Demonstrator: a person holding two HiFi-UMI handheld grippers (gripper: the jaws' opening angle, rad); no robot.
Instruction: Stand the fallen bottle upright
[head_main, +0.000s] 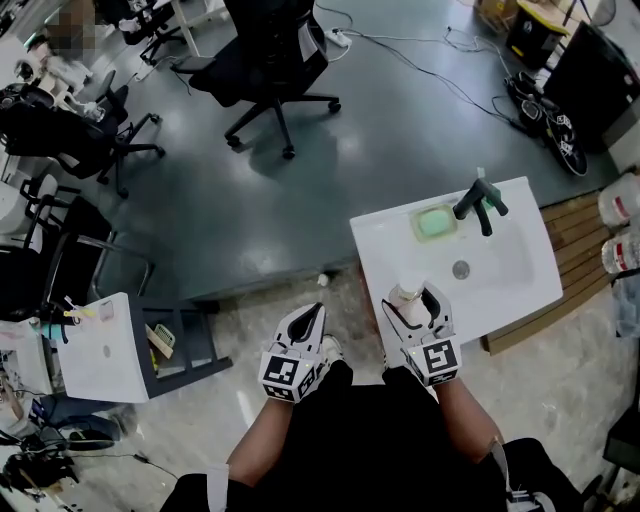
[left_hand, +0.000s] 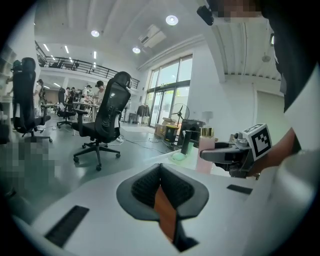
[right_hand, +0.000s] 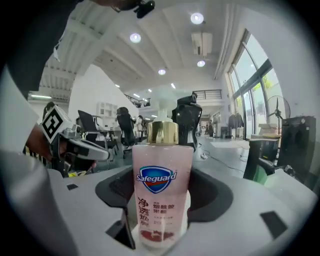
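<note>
The white worktop carries the tap at its far side, so the near edge, on your side of the tap, is the free spot for setting down. Your right claw pinches the bottle there, low on its body. That leaves the gold cap pointing up, and the bottle is already upright in the grip. Whether its base touches the worktop I cannot tell. Your left claw, pressed together and empty, waits left of the worktop, out of the way.
</note>
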